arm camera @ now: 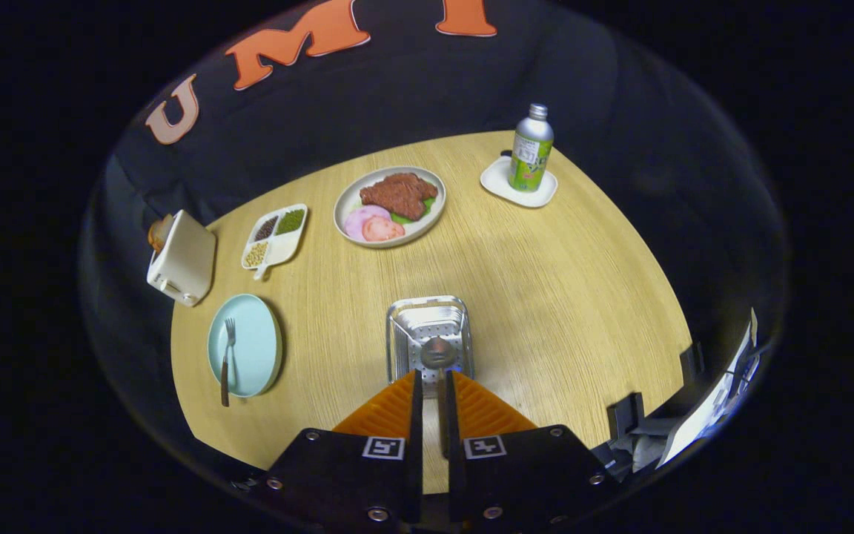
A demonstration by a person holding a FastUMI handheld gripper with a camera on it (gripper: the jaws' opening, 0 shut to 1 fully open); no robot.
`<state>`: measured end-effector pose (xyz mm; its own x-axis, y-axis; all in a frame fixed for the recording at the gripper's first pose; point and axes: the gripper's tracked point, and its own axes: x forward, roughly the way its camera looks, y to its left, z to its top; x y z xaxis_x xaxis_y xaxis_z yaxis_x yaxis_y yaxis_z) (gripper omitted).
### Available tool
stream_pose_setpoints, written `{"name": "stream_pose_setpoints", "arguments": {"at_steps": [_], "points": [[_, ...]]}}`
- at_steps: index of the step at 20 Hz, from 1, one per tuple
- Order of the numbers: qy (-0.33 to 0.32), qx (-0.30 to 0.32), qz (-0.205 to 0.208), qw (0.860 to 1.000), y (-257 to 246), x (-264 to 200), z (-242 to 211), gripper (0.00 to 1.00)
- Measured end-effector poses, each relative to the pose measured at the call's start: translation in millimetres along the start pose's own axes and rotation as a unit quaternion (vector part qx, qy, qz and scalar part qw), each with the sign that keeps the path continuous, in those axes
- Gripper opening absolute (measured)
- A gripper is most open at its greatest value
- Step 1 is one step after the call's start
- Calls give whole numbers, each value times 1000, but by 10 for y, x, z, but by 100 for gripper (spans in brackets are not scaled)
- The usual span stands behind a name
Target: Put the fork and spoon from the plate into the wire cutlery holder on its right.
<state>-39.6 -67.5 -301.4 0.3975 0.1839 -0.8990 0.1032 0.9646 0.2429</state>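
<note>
Pale wood counter (pixel 545 297) under a dark booth wall carries everything in play. At its centre stands the wire cutlery holder (pixel 428 337), just ahead of the fingertips, and the spoon (pixel 438 353) hangs bowl-down over its opening. The gripper (pixel 431 387) is clenched on the spoon: its orange fingers (pixel 390 409) stand nearly closed, with what seems to be the handle running down the narrow gap between them, though that part is hard to make out.

At about nine o'clock from the holder sits the light blue plate (pixel 260 345), with the fork (pixel 227 360) lying on it, tines away from the camera and handle overhanging the near rim. Farther out, at eleven o'clock, are a divided snack tray (pixel 276 235) and a toaster (pixel 182 258); at twelve, a plate of meat (pixel 390 205); at one o'clock, a bottle (pixel 531 148) on a small dish (pixel 502 185).

Risks, as I judge them: releasing off-centre could let the spoon strike the wire rim and tip out, or nudge the light holder. The fork's overhanging handle could lever it off the plate if bumped.
</note>
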Motion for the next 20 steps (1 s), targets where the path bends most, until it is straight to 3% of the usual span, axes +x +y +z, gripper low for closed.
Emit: {"name": "stream_pose_setpoints", "arguments": {"at_steps": [5, 12, 16, 20], "points": [[-132, -30, 62, 989, 384, -171, 596, 29], [-260, -101, 106, 954, 1083, -342, 950, 77], [-243, -128, 147, 950, 1792, -250, 625, 88], [-255, -149, 146, 944, 2439, -189, 447, 89]]}}
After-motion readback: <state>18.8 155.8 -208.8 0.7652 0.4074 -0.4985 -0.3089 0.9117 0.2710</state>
